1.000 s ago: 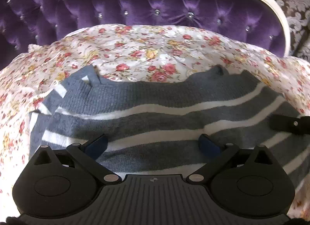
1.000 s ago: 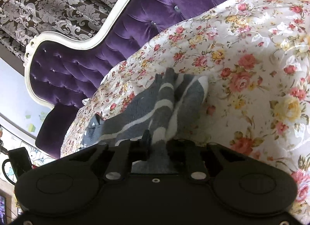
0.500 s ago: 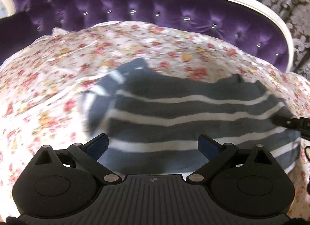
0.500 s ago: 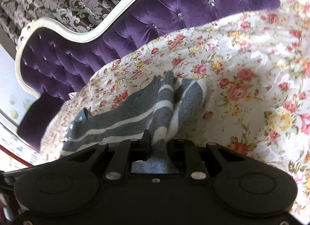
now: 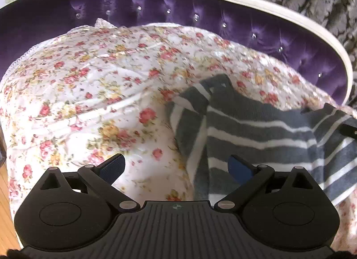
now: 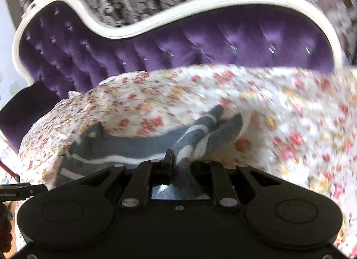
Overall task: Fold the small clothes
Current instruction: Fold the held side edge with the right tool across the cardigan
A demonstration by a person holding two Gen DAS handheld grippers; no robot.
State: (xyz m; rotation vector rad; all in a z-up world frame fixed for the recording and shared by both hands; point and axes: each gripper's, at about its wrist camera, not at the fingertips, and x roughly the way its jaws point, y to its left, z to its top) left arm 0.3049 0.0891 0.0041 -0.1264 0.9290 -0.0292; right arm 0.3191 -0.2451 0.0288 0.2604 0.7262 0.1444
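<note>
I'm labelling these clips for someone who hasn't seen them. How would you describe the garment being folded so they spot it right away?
Start at the purple tufted headboard with its white frame. Below it lies a floral bedspread. On that bedspread is the grey knit garment, one end pinched in the right tongs. It is the only plain grey piece with thin white stripes among all the pink and yellow flowers.
</note>
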